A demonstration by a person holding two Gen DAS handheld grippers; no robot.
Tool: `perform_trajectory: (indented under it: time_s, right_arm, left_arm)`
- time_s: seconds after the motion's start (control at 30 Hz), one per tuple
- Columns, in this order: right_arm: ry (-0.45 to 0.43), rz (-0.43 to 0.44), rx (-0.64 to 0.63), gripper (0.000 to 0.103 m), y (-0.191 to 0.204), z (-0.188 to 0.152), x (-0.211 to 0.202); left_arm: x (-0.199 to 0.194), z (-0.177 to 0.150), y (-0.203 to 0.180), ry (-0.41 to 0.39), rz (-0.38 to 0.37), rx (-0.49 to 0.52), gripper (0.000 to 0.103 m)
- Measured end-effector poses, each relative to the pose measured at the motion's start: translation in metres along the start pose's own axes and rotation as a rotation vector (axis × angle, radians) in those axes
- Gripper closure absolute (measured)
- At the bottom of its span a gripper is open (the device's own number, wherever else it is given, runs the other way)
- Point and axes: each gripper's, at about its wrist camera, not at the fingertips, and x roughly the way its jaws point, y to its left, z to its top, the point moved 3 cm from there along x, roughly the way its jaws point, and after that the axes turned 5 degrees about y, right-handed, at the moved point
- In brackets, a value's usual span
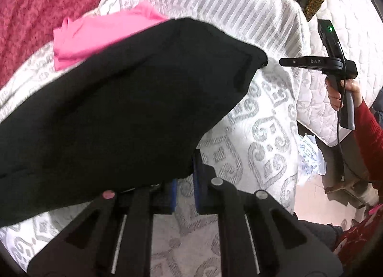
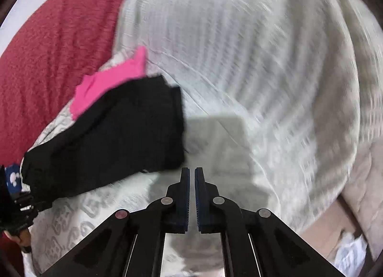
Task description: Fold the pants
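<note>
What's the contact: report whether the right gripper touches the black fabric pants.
Apart. The left wrist view shows a strip of white patterned bedding between the tip of the shut right gripper and the nearest corner of the black fabric pants.

Left wrist view: set on the left gripper [image 1: 184,181], aimed steeply down along its two black fingers at the white grey-patterned bedspread [image 1: 263,138]; the black fabric pants [image 1: 115,109] are seen very near, filling 9 o'clock.
Right wrist view: set on the right gripper [image 2: 192,174], tilted down over the bedspread [image 2: 251,61]; blurred.
Shared part: the pants [image 2: 119,133], a bright pink cloth [image 1: 95,35] [image 2: 105,85] at 10 o'clock, a dark red quilted blanket [image 1: 36,1] [image 2: 47,49]; the right gripper [image 1: 282,62] is seen at 2 o'clock in the left view.
</note>
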Motion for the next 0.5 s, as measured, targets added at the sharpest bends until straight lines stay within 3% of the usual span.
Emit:
perform_trajectory:
  time_s: [0.03,0.1,0.13,0.17,0.27,0.33,0.43,0.5]
  right_arm:
    - [0.009,0.033,0.036,0.092,-0.006,0.001,0.001]
    - [0.014,0.176,0.151,0.068,-0.015,0.005,0.002]
    - [0.022,0.214,0.198,0.046,-0.015,0.007,0.003]
    - [0.025,0.245,0.235,0.038,-0.015,0.007,0.004]
    - [0.076,0.421,0.340,0.038,-0.005,-0.004,0.012]
    - [0.120,0.491,0.397,0.038,0.009,-0.011,0.027]
    - [0.131,0.456,0.428,0.038,0.016,-0.002,0.049]
    - [0.089,0.444,0.466,0.036,0.018,0.015,0.056]
  left_arm:
    - [0.002,0.001,0.000,0.004,0.001,-0.004,0.091]
    - [0.003,0.001,-0.001,0.002,0.006,-0.008,0.091]
    - [0.004,0.002,-0.001,0.001,0.007,-0.010,0.091]
    - [0.004,0.001,-0.001,0.002,0.006,-0.012,0.091]
    - [0.008,-0.002,0.001,0.011,-0.002,-0.026,0.091]
    - [0.011,-0.002,0.002,0.015,-0.009,-0.035,0.091]
    - [0.012,-0.001,0.003,0.019,-0.014,-0.043,0.091]
    - [0.011,0.001,0.004,0.016,-0.021,-0.049,0.091]
